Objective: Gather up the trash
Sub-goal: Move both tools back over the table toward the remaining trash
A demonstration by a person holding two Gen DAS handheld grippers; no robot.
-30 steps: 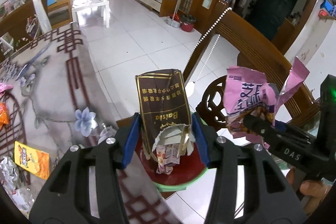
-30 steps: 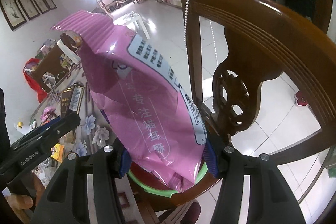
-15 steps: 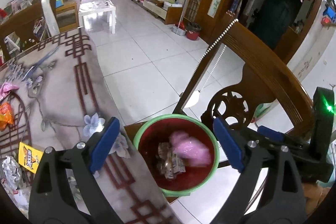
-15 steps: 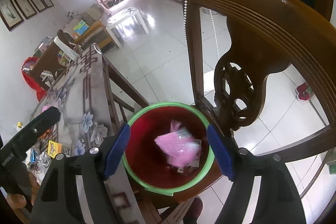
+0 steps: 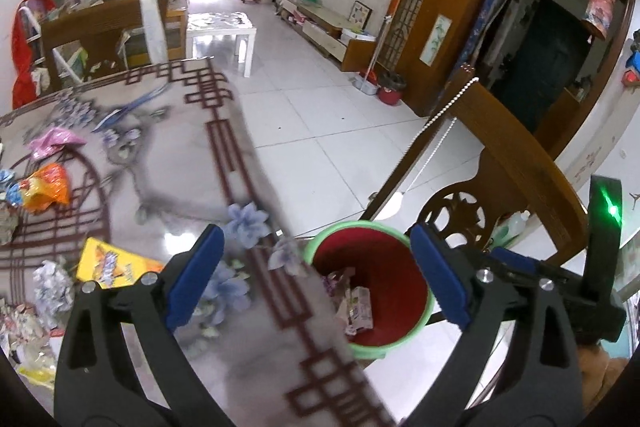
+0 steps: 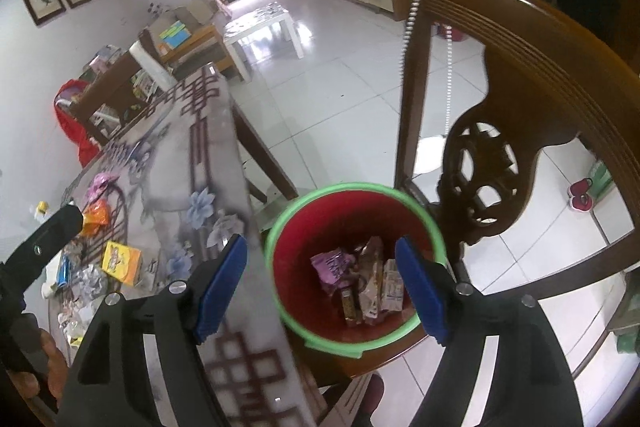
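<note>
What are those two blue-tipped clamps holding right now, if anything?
Nothing. The left gripper and right gripper are both open and empty; wrappers lie inside the red bucket.

red bin, green rim (image 6: 434, 227) | on chair seat | wrappers (image 6: 370, 279) inside | more wrappers (image 5: 44, 187) on table

Bucket (image 6: 280, 227) red inside, green rim; table (image 5: 168, 163) grey, maroon lattice, blue flowers; packet (image 5: 108, 263) yellow.

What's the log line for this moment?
left hand-held gripper: open, empty | right hand-held gripper: open, empty | bin: on chair, wrappers inside | table: trash left
</note>
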